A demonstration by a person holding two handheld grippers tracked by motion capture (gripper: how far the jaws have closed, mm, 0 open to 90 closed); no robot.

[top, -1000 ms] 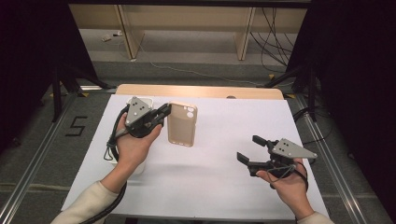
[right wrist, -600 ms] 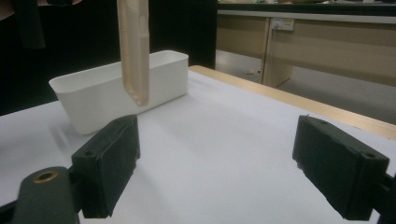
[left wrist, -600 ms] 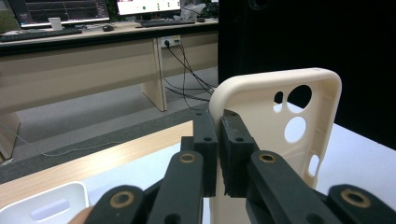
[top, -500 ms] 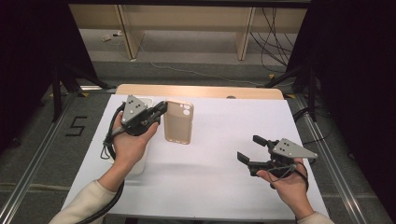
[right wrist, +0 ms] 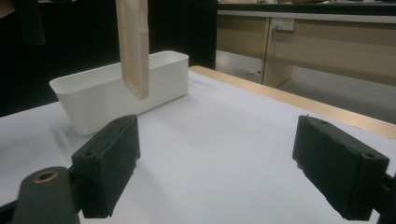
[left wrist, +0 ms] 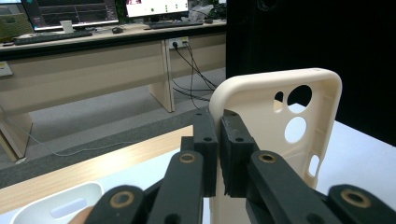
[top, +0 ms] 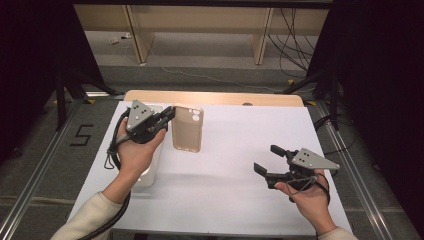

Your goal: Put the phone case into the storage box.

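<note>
Now the phone case [top: 187,128] hangs farther left — toward the bin [top: 148,172].

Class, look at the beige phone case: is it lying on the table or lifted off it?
Lifted. The left tool is shut on the phone case edge, and the right gripper view shows it hanging above the white table.

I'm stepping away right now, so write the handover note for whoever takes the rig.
Left claw: shut on the edge of the beige phone case, which hangs clear of the table.
Right claw: open, holding nothing, low over the right part of the white table.
White bin: on the table at the left, under the left hand; the case is beside it, not over it.
Done: case gripped and lifted.
Left: probably carry the case over the bin and release it there; the right claw has no evident part so far.
</note>
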